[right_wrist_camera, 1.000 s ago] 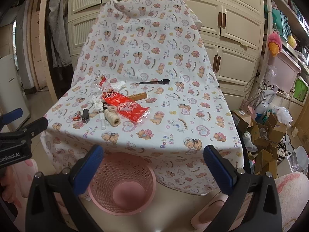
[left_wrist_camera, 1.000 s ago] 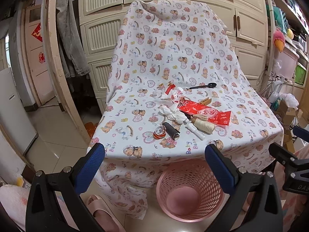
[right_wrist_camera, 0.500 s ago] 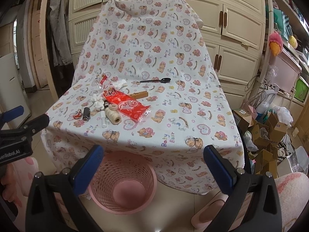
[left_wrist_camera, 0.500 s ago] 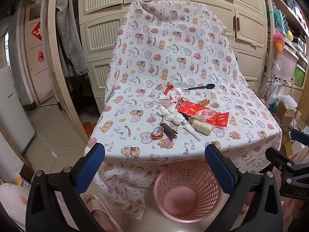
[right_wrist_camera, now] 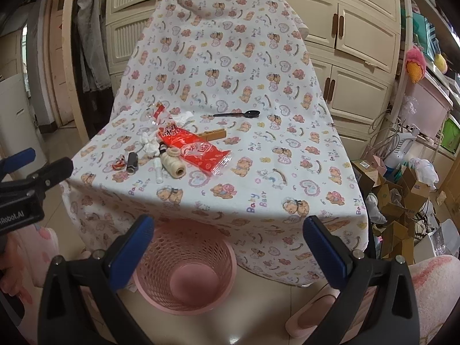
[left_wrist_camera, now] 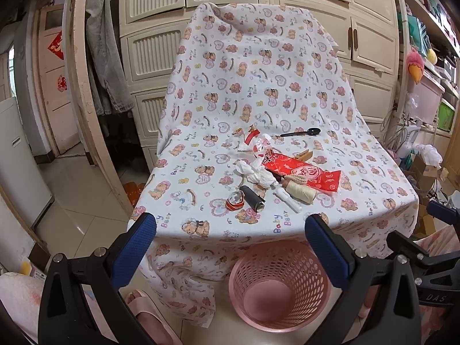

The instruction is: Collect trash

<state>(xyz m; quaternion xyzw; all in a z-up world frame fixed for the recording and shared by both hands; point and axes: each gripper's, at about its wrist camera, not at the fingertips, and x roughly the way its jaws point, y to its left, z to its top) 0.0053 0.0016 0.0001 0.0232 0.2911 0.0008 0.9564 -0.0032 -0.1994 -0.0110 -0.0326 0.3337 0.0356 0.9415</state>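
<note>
A pink mesh waste basket stands empty on the floor in front of a table under a bear-print cloth. On the cloth lie a red snack wrapper, crumpled white tissue, a clear wrapper with a red strip, a cream thread spool and a black spool. My left gripper and right gripper are both open and empty, short of the table's front edge, above the basket.
A black spoon, a wooden clip, a white tube and a red tape roll also lie on the cloth. Cream cabinets stand behind. Cardboard boxes clutter the floor at right. A pink slipper is below left.
Both grippers have drawn back and risen slightly; the table and basket look a little farther and lower in both views. Both stay open and empty.
</note>
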